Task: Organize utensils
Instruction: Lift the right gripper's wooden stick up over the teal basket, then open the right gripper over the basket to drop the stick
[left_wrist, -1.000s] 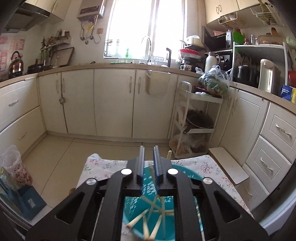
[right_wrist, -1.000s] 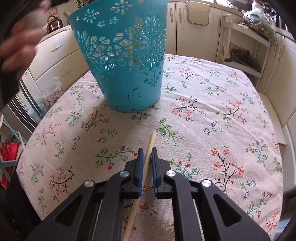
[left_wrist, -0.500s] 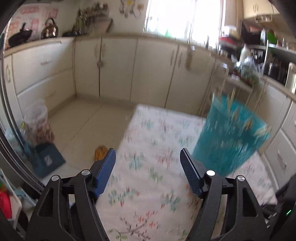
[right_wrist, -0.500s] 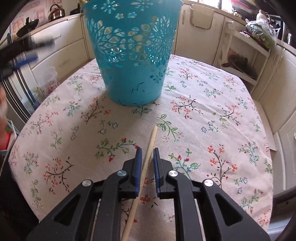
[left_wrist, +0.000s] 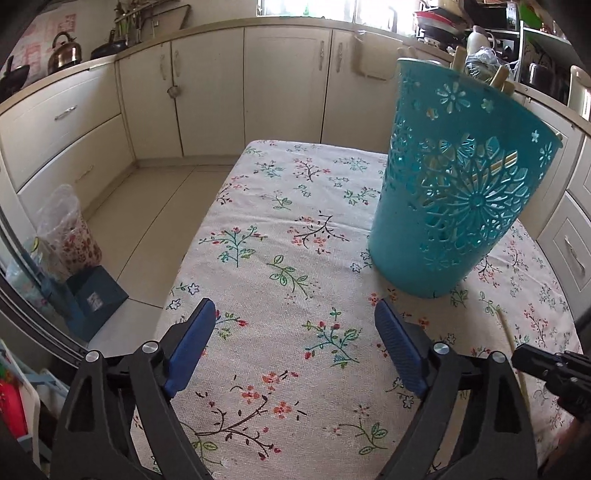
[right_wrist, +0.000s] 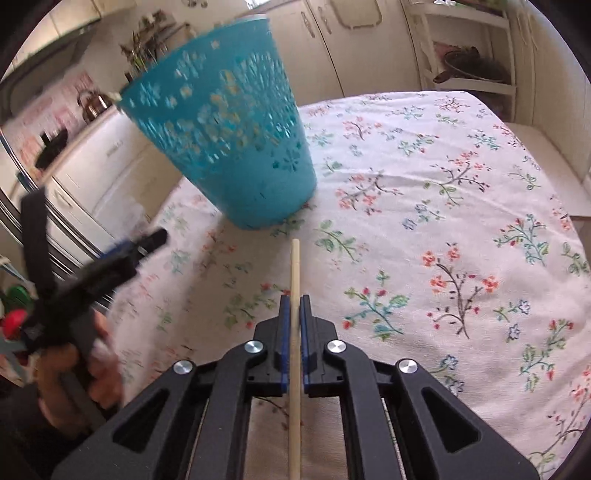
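Note:
A teal perforated basket (left_wrist: 458, 192) (right_wrist: 225, 147) stands on the floral tablecloth (left_wrist: 295, 236) with several wooden chopsticks inside, their tips above the rim. My right gripper (right_wrist: 294, 301) is shut on a single wooden chopstick (right_wrist: 295, 266), which runs between the blue pads and points toward the basket. My left gripper (left_wrist: 295, 314) hovers low over the cloth to the left of the basket, its jaws still opening, with nothing between them. In the left wrist view the chopstick (left_wrist: 506, 332) and the right gripper's tip (left_wrist: 532, 360) show at the right edge.
Cream kitchen cabinets (left_wrist: 207, 88) ring the table. A bag (left_wrist: 68, 236) and a blue box (left_wrist: 94, 295) sit on the floor at the left. A white rack (right_wrist: 476, 55) with a pan stands beyond the table's far edge. A hand (right_wrist: 70, 373) holds the left gripper.
My left gripper came down from above the basket, moved left and opened wide. My right gripper tightened on the chopstick and rolled, and the basket now looks tilted in its view.

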